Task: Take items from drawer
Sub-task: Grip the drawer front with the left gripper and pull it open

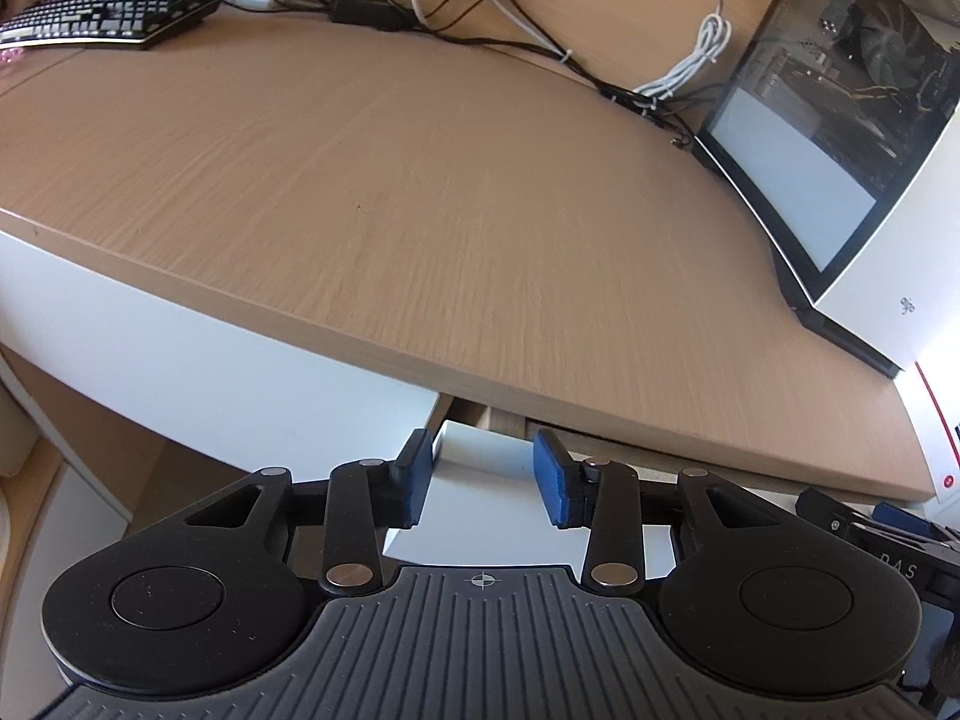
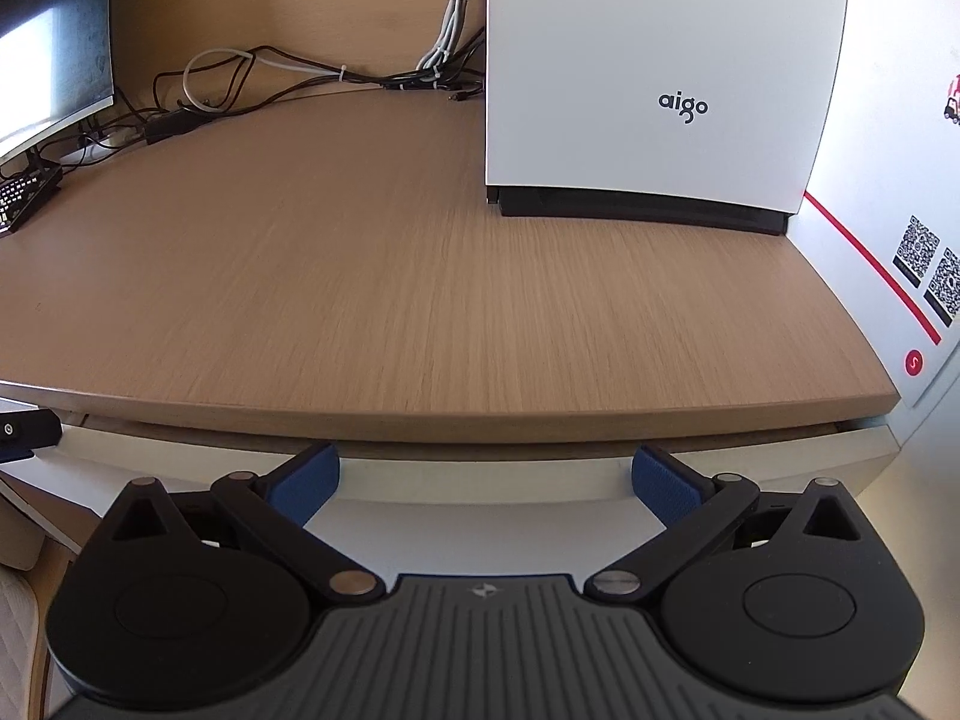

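my right gripper [image 2: 485,483] sits spread wide, squarely facing the white drawer [image 2: 480,474] front just under the desk [image 2: 420,276] edge; its long axis runs crosswise. my left gripper [image 1: 485,480], also unclenched, meets the drawer's corner.

Desk top [image 2: 420,276] matt wood grain; drawer front [image 2: 480,480] smooth white; computer case [image 2: 648,60] satin white.

"aigo" on white computer case [image 2: 660,72]

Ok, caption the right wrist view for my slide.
Open right tongs face the white drawer front beneath the wooden desk.
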Action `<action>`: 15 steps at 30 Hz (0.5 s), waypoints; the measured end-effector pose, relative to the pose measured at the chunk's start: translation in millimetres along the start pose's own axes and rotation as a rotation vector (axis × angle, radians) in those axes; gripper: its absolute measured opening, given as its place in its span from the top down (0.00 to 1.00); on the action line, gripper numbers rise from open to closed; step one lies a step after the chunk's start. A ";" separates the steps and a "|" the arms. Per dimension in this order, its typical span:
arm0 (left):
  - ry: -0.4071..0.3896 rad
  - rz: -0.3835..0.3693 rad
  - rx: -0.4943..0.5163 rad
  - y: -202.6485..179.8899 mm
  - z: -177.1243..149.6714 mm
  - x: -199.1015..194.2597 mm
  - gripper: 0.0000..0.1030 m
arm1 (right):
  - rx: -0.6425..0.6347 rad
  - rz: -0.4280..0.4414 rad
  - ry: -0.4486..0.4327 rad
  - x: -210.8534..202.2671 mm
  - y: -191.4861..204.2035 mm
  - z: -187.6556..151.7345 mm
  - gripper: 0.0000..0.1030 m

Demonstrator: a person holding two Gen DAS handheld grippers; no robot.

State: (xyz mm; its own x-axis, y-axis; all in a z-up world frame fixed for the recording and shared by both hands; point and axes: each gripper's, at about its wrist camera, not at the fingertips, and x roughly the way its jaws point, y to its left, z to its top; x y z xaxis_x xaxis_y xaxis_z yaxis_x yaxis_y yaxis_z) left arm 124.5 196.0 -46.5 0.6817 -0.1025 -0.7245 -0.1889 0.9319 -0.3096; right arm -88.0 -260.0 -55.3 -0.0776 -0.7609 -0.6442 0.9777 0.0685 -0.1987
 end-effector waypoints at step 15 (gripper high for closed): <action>0.008 0.065 0.021 -8.3 10.4 2.7 0.71 | 0.022 0.015 0.022 -0.2 -6.2 4.8 0.00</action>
State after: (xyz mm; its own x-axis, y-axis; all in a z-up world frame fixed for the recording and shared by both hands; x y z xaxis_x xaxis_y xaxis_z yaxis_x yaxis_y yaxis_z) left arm 135.3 191.6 -39.5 0.6631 -0.0446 -0.7472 -0.2171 0.9439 -0.2490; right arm -93.0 -263.4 -50.4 -0.0671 -0.7453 -0.6634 0.9828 0.0654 -0.1729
